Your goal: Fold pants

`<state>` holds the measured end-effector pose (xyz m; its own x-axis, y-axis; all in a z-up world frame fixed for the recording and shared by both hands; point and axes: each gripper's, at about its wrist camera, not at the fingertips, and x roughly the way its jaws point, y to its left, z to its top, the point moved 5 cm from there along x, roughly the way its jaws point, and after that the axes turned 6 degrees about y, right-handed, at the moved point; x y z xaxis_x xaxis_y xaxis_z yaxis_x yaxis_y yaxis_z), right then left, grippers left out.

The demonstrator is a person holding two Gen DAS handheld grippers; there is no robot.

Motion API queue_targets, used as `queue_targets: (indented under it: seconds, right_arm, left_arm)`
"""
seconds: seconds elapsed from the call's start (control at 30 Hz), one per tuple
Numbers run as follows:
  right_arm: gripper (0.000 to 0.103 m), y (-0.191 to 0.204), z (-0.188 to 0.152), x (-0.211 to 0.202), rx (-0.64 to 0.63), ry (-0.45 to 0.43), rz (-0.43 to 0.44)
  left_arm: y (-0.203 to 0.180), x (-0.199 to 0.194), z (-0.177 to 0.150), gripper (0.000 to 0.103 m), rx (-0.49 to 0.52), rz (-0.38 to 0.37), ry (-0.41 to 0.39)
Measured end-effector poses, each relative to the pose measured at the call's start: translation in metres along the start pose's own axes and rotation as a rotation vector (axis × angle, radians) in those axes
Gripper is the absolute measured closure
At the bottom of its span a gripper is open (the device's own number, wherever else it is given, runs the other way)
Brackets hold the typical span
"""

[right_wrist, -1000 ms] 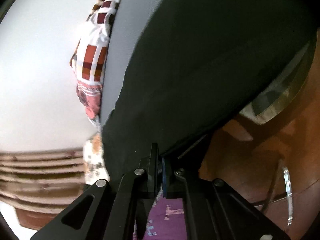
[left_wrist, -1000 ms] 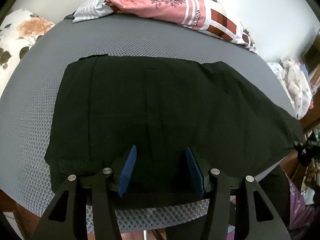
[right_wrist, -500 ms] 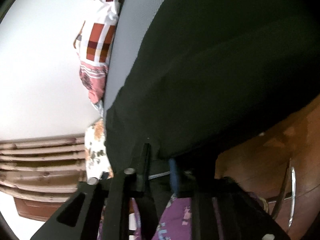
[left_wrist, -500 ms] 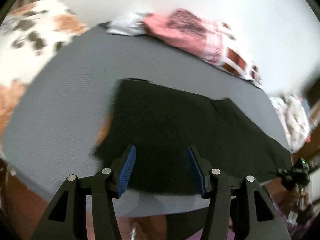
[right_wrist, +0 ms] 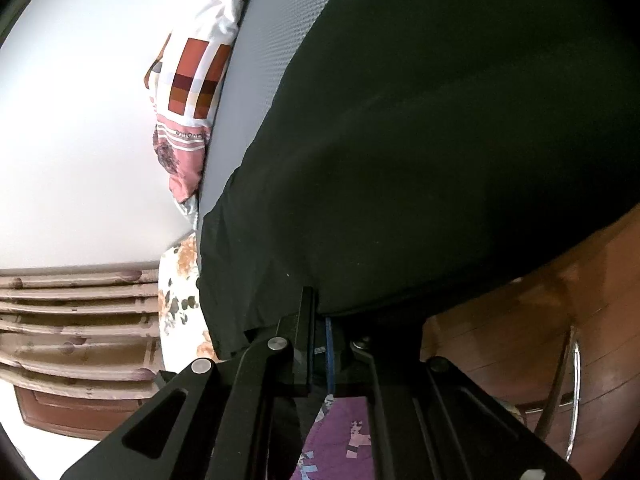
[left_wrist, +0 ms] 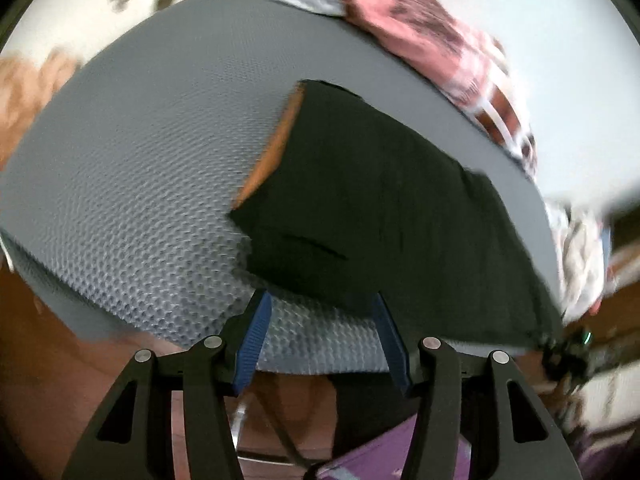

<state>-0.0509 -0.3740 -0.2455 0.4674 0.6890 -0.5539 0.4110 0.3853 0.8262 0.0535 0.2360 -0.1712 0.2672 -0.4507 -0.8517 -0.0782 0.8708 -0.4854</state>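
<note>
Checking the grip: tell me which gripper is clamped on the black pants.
The right gripper, shut on the black pants; the left gripper is open, empty.

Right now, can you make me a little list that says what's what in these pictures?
surface: grey textured mat
pants: black pants spread on the mat, one end hanging over its edge
left gripper: open, holding nothing, near the pants' edge
right gripper: shut on the pants' edge
behind: pink patterned cloth heaped at the mat's far side

Matt black cloth pants (left_wrist: 380, 200) on a seemingly textured grey mesh surface (left_wrist: 140, 168).
</note>
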Motion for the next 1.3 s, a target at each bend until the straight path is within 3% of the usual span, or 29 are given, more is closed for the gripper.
queue_targets:
  seconds: [0.23,0.27,0.3,0.43,0.63,0.8,1.03,1.17,1.3]
  right_arm:
    - [0.099,-0.001,0.0,0.0,-0.005,0.001,-0.001]
    - [0.099,-0.001,-0.001,0.0,-0.002,0.001,-0.001]
    - [0.099,-0.001,0.0,0.0,-0.004,0.001,-0.003]
    - [0.099,-0.002,0.0,-0.001,-0.005,0.001,-0.002]
    - [0.1,0.0,0.001,0.0,-0.013,-0.002,-0.002]
    - [0.1,0.004,-0.001,0.005,-0.02,0.012,0.008]
    - [0.1,0.006,0.0,0.006,-0.03,0.01,0.001]
    - [0.099,0.015,-0.002,0.004,-0.085,-0.009,-0.03]
    - [0.099,0.017,-0.001,-0.002,-0.062,-0.011,0.034]
  left_arm:
    - [0.016,0.002,0.009,0.05,-0.065,-0.03,-0.049]
    - [0.014,0.004,0.01,0.055,-0.047,-0.004,-0.057]
    - [0.013,0.006,0.01,0.076,-0.032,0.035,-0.062]
    - [0.008,0.001,0.014,0.089,-0.009,0.11,-0.102]
    - [-0.026,-0.035,0.045,0.091,0.139,0.177,-0.223]
    - [0.008,0.005,0.048,0.091,0.135,0.262,-0.099]
    - [0.015,0.002,0.04,0.091,0.089,0.231,-0.156]
    - [0.006,-0.001,0.04,0.091,0.111,0.251,-0.159]
    - [0.007,-0.013,0.036,0.091,0.081,0.219,-0.17]
